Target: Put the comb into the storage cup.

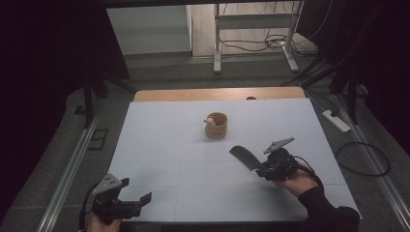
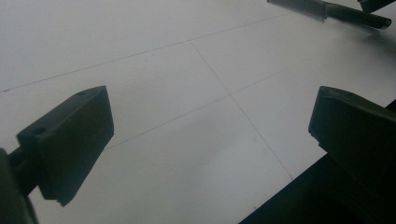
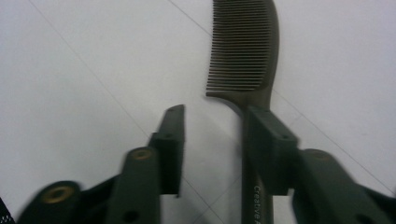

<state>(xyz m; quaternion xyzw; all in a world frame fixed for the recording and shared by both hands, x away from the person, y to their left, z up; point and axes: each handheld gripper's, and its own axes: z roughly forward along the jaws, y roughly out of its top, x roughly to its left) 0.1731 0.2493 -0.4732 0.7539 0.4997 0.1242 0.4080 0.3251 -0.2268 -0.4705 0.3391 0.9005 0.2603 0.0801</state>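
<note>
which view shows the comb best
The right gripper view: the comb is close up, its teeth distinct. The high view has it small and dark by the right claw; the left gripper view catches it at the top edge.

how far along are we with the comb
Nothing looks finished. The comb lies between the right gripper's jaws, which stand apart, one beside its handle, so no grip shows. The cup stands apart, farther up the table. The left gripper is open. Gripping and moving the comb seem left.
</note>
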